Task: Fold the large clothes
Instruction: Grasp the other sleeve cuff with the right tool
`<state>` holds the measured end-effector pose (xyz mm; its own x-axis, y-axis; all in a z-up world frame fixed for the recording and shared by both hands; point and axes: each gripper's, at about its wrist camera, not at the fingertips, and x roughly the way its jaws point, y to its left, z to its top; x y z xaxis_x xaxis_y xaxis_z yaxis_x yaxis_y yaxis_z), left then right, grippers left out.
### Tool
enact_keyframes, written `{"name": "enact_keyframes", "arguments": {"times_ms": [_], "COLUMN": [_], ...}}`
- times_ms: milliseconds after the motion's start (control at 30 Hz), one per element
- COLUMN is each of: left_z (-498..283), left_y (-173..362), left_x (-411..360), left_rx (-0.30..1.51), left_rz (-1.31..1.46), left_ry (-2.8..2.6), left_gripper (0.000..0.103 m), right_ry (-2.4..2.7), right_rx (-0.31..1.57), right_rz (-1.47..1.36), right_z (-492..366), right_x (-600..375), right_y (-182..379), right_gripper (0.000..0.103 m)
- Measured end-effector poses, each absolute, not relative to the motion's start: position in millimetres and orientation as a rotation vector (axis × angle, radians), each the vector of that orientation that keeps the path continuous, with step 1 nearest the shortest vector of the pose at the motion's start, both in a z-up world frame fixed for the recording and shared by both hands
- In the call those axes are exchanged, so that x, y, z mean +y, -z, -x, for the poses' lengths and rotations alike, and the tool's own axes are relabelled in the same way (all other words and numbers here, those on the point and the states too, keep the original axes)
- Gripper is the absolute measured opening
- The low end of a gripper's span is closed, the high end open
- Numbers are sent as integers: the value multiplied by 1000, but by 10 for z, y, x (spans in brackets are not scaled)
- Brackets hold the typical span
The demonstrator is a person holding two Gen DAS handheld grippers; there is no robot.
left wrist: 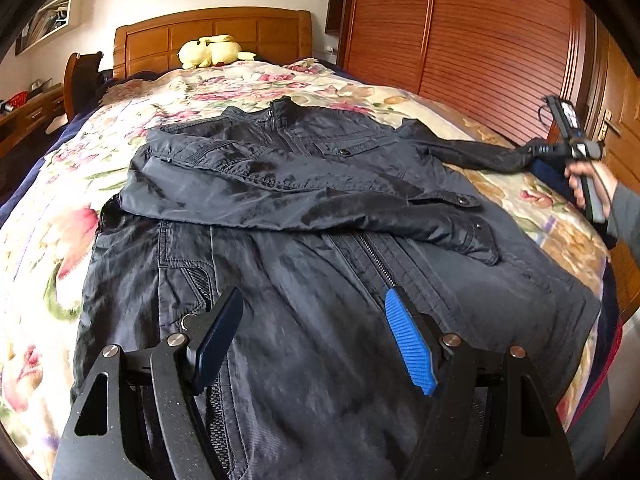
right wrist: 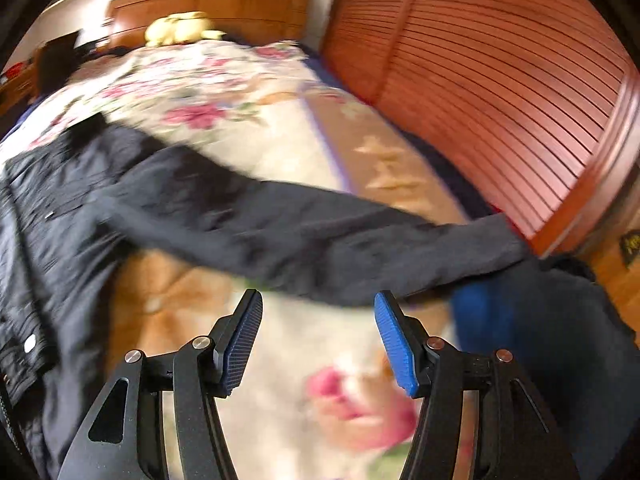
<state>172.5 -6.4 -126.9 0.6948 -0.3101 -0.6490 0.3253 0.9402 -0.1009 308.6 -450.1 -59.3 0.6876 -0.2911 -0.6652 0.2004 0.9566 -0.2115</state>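
A dark navy jacket (left wrist: 304, 208) lies face up on the floral bedspread (left wrist: 248, 84), its long axis running from the hem near the left wrist camera up to the collar (left wrist: 282, 110), which points toward the wooden headboard (left wrist: 212, 36). One sleeve (left wrist: 304, 200) is folded across the chest; the other sleeve (right wrist: 304, 236) stretches straight out sideways toward the louvred wardrobe (right wrist: 500, 80), its cuff reaching the bed's edge.

The jacket's hem is cut off behind the left gripper's frame. The right wrist view is smeared by motion blur, so fabric detail and the cuff's end are hard to make out; a dark blue mass (right wrist: 540, 332) beside the cuff cannot be identified. A yellow plush toy (left wrist: 212, 50) sits by the headboard.

The left gripper (left wrist: 316, 316) hangs just over the jacket's lower front with fingers spread wide, gripping nothing; whether the tips touch the cloth cannot be told. The right gripper (right wrist: 318, 320) has its blue-padded fingers (right wrist: 394, 344) wide apart too, empty, just short of the outstretched sleeve. In the left view the right gripper appears at the sleeve's cuff end, in a hand (left wrist: 588, 184).
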Motion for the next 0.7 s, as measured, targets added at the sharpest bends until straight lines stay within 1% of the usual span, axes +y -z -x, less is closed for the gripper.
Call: {"name": "enact_keyframes", "arguments": {"times_ms": [200,300,500,633,667,700], "left_z": [-1744,-1757,-1780,-1787,-1792,-1792], "left_y": [1332,1360,1387,1389,1389,1388], "left_x": [-120,-140,-138,-139,-138,-137], "left_rx": [740,751,765,765,764,763], "left_rz": [-47,-55,-50,-47,-46,-45], "left_ry": [351,347,347,349,349,350], "left_gripper": [75,75,75,75,75,75], "right_ry": [399,443,508,524,523,523], "right_rx": [736,734,768,843,864,888], "right_rz": [75,66,9,52,67,82], "right_z": [-3266,-3353,-3487,-3589,-3612,-3632], "right_x": [-4888,-4938,-5024,-4940,-4903,-4865], "right_y": [305,269,342,453,480,519], "right_gripper": [60,60,60,60,59,55]}}
